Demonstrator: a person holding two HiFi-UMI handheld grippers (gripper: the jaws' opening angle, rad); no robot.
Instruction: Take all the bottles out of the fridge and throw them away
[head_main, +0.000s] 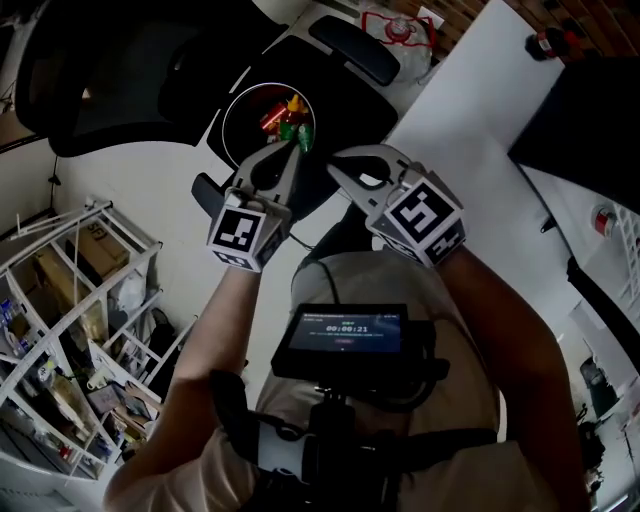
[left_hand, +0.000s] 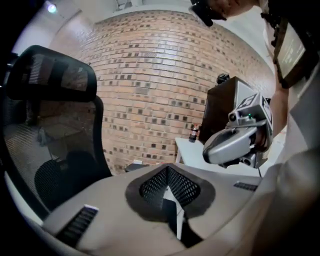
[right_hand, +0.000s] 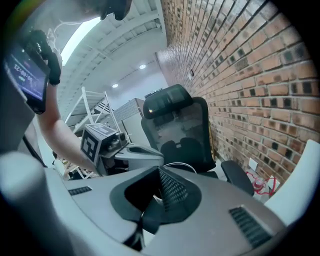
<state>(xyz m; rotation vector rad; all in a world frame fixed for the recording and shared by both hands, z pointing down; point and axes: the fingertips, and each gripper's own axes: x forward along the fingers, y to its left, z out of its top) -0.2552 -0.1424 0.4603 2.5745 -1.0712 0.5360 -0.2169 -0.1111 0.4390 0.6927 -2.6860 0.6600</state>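
Both grippers held side by side, jaws closed and empty.
The left gripper (head_main: 291, 150) and right gripper (head_main: 338, 166) sit near each other, tips converging, marker cubes facing the head camera. The left forearm (head_main: 213, 335) and right forearm (head_main: 500, 320) reach forward, bare. On each gripper the jaws meet, with nothing between them.

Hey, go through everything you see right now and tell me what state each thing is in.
left gripper: shut, nothing between its jaws
right gripper: shut, empty
bin: open-topped, partly filled
items in the bin: red, yellow and green, likely bottles, lying loose
office chair: unoccupied
chest screen: lit
small bottle: upright on the white table
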